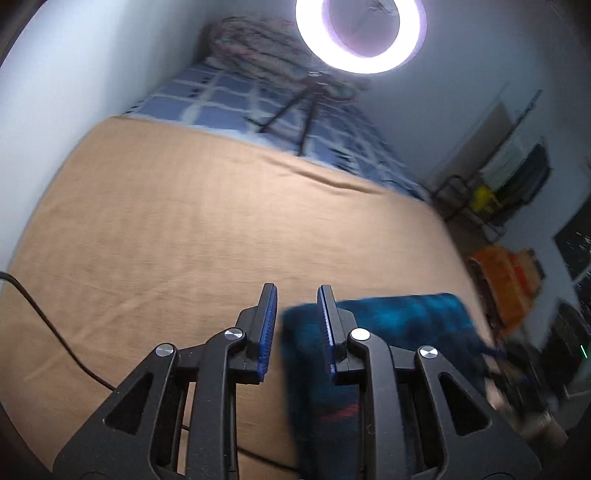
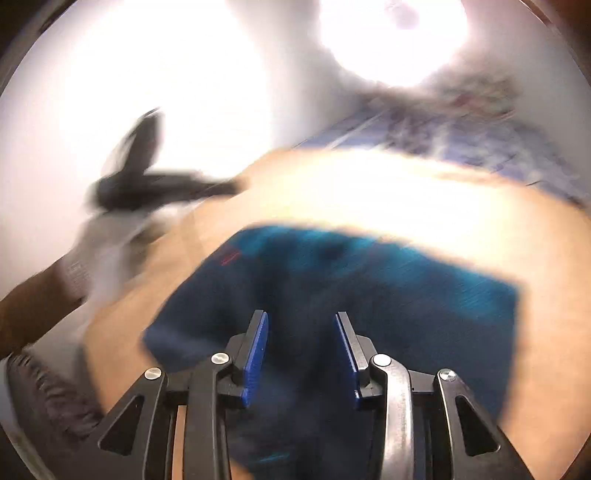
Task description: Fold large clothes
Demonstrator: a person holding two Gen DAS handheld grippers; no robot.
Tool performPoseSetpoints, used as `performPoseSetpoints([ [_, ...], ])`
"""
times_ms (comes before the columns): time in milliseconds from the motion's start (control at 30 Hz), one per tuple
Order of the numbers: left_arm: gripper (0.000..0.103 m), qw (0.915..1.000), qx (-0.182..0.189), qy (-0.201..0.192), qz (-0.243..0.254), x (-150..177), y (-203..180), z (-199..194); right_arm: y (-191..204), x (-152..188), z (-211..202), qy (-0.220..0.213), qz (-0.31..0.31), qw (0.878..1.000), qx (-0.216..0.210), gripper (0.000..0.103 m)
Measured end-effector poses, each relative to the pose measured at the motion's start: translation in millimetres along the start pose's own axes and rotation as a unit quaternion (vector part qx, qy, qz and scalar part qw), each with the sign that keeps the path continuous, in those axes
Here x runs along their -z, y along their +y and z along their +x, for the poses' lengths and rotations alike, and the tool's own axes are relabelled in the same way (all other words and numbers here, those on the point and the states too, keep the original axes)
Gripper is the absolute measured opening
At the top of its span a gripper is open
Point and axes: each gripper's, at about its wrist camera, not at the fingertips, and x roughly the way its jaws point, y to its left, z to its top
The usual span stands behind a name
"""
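A folded teal-blue garment [image 1: 406, 317] lies on a tan blanket [image 1: 184, 221] that covers the bed. My left gripper [image 1: 297, 291] hovers over the garment's left edge. Its jaws stand a little apart, with nothing pinched between the blue pads. In the right wrist view the same garment [image 2: 406, 288] fills the middle, badly blurred. My right gripper [image 2: 301, 317] is above it, jaws apart, and the cloth lies below them rather than between them. A small red mark shows on the garment [image 2: 231, 254].
A lit ring light [image 1: 360, 33] stands on a tripod [image 1: 295, 110] at the far end, on a blue checked sheet [image 1: 221, 96]. A black cable [image 1: 48, 325] crosses the blanket at the left. Orange clutter [image 1: 506, 277] sits beyond the bed's right edge. A blurred dark shape [image 2: 147, 177] is at the left.
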Motion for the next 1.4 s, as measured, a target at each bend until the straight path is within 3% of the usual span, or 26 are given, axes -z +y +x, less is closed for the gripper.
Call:
performPoseSetpoints([
  [100,0.021,0.9994,0.017,0.025,0.019,0.4,-30.6,19.7,-36.4,-15.3,1.4,-0.013,0.034,0.998,0.051,0.028],
  [167,0.021,0.9984,-0.003,0.034,0.046,2.9,-45.5,40.2,-57.0,-19.2,11.7,-0.007,0.046,0.995,0.087,0.027],
  [333,0.023,0.9913,-0.074,0.092,0.057,23.9,-27.6,99.0,-92.4,-5.0,39.3,0.024,0.082,0.991,0.101,0.026],
  [400,0.023,0.9922,-0.073,0.074,0.068,30.7,-22.3,107.2,-106.1,6.2,52.6,0.044,0.082,0.988,0.125,0.026],
  [500,0.023,0.9873,-0.095,0.077,0.101,28.3,-34.2,106.5,-127.1,13.8,65.0,0.054,0.121,0.985,0.110,0.027],
  [567,0.023,0.9889,-0.089,0.080,0.088,21.4,-34.6,93.7,-126.7,10.0,55.0,0.057,0.124,0.984,0.119,0.027],
  [633,0.023,0.9932,-0.073,0.056,0.071,19.0,-35.3,66.7,-116.5,8.7,30.8,0.048,0.110,0.984,0.135,0.030],
  [733,0.023,0.9967,-0.031,0.035,0.067,34.9,-44.0,26.4,-97.6,18.3,-7.9,0.027,0.107,0.988,0.109,0.030],
  [833,0.023,0.9965,-0.006,0.048,0.068,59.8,-50.9,8.8,-63.3,40.0,-36.3,0.035,0.071,0.992,0.095,0.030],
  [1033,0.023,0.9934,-0.025,0.089,0.067,113.2,-50.5,9.9,-31.7,83.3,-24.3,0.090,0.055,0.992,0.071,0.030],
  [1133,0.024,0.9922,-0.031,0.109,0.051,123.2,-39.6,24.6,-29.7,100.1,-6.7,0.114,0.049,0.989,0.079,0.030],
  [1267,0.024,0.9900,-0.037,0.116,0.071,121.0,-47.6,16.6,-23.5,100.5,-9.3,0.124,0.033,0.987,0.093,0.030],
  [1333,0.025,0.9931,-0.008,0.111,0.037,111.4,-42.3,-1.3,-24.0,95.2,-25.7,0.110,0.038,0.989,0.087,0.030],
  [1400,0.039,0.9958,0.007,0.091,0.012,100.3,-32.1,-17.0,-28.3,93.6,-46.6,0.077,0.054,0.993,0.073,0.040],
])
